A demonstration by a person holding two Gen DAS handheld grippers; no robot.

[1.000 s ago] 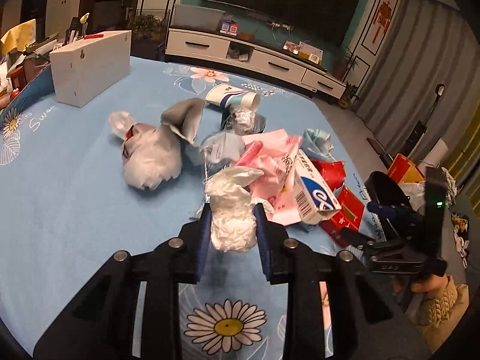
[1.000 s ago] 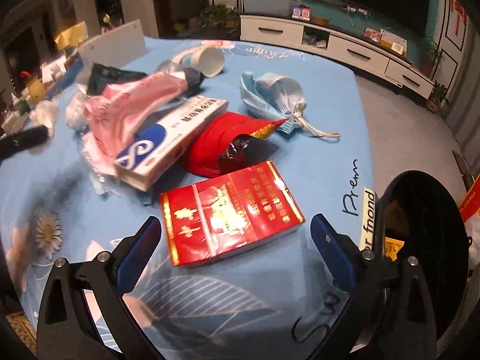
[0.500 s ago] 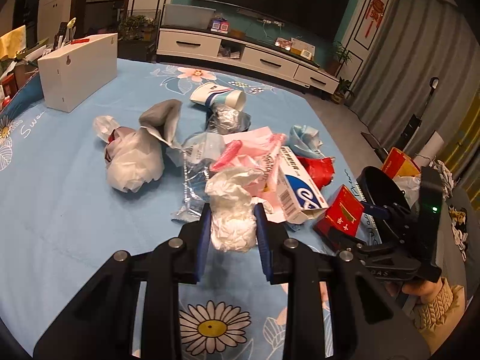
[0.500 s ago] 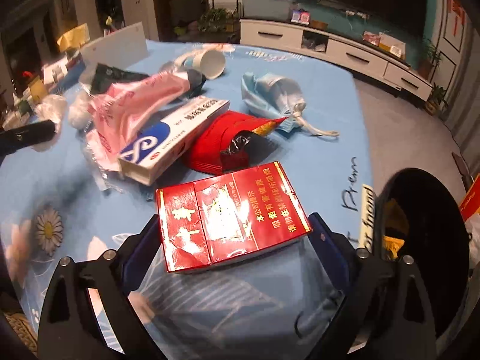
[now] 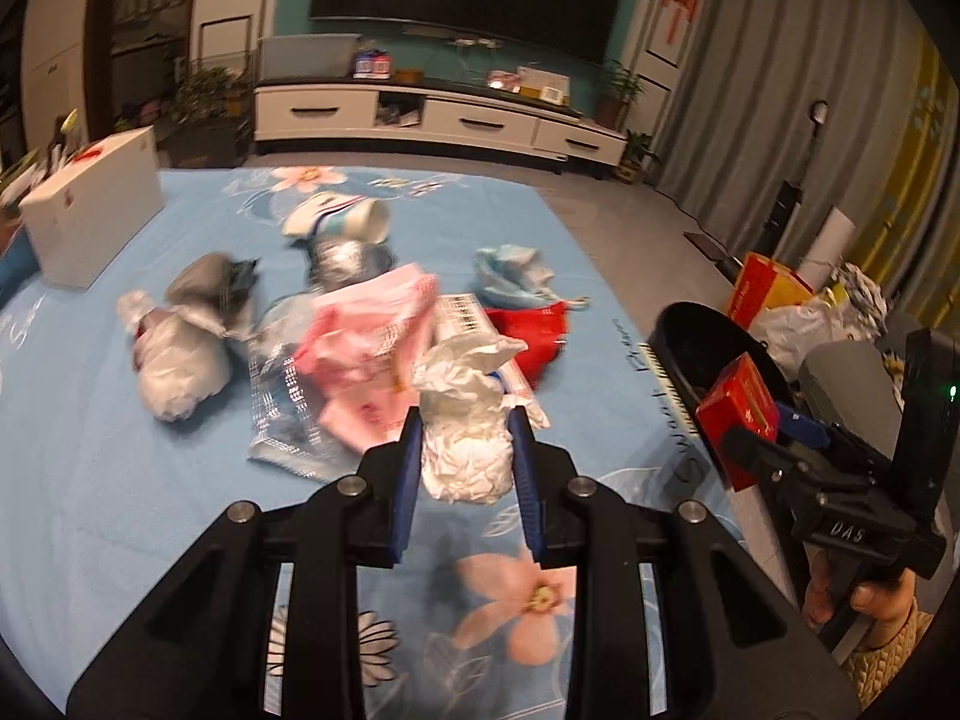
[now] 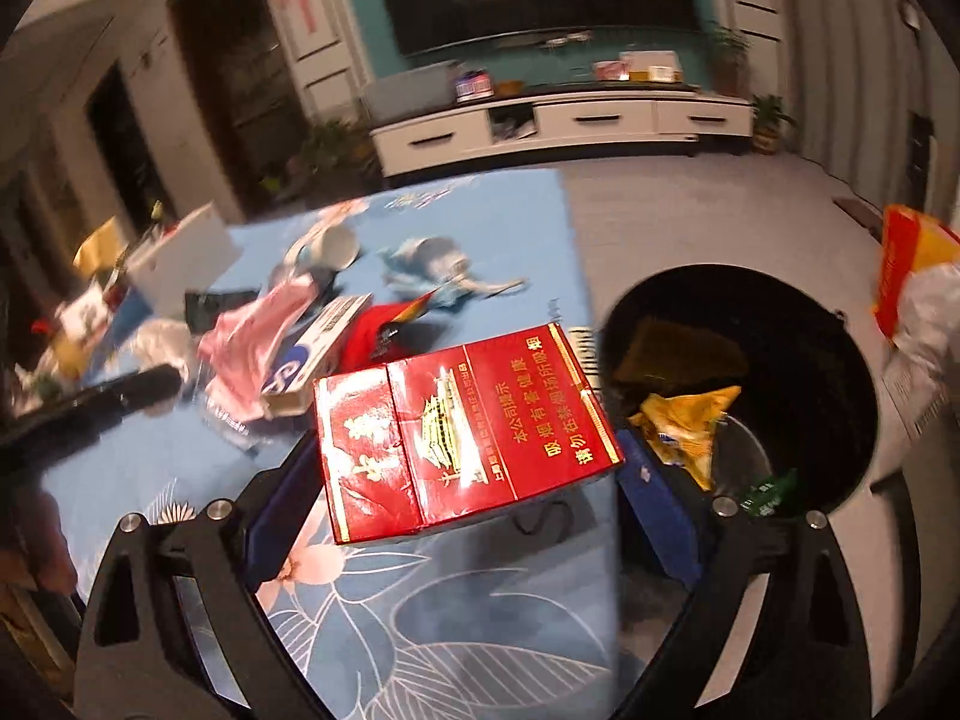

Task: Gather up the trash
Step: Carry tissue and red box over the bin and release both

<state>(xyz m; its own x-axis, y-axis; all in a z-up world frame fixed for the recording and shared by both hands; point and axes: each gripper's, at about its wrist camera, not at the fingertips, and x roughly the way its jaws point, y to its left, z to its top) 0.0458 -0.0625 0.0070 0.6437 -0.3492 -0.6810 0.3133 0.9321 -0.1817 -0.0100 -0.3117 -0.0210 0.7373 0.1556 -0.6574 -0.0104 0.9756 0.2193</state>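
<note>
The left claw (image 5: 467, 453) is clenched on a crumpled white plastic wad (image 5: 465, 420), pinched between its blue pads low in the centre of the left wrist view and lifted clear of the blue floral tabletop (image 5: 90, 468). Just beyond it, in mid-frame, lies the remaining litter: a pink wrapper (image 5: 372, 330), a barcoded white carton (image 5: 465, 318), a red foil packet (image 5: 534, 333), a blue face mask (image 5: 510, 270), a tipped paper cup (image 5: 342, 219) and a knotted grey-white bag (image 5: 177, 348) to the left. A white box (image 5: 90, 204) stands at upper left.

The right claw (image 6: 465, 480) is grasping a red cigarette pack (image 6: 462, 438), held flat across the middle of the right wrist view, above the tabletop's edge. Directly right of the pack sits the black trash bin (image 6: 840, 372), its mouth open, with a yellow wrapper (image 6: 684, 426) inside. In the left wrist view the same pack (image 5: 741, 414) hangs just in front of the bin's rim at right.
</note>
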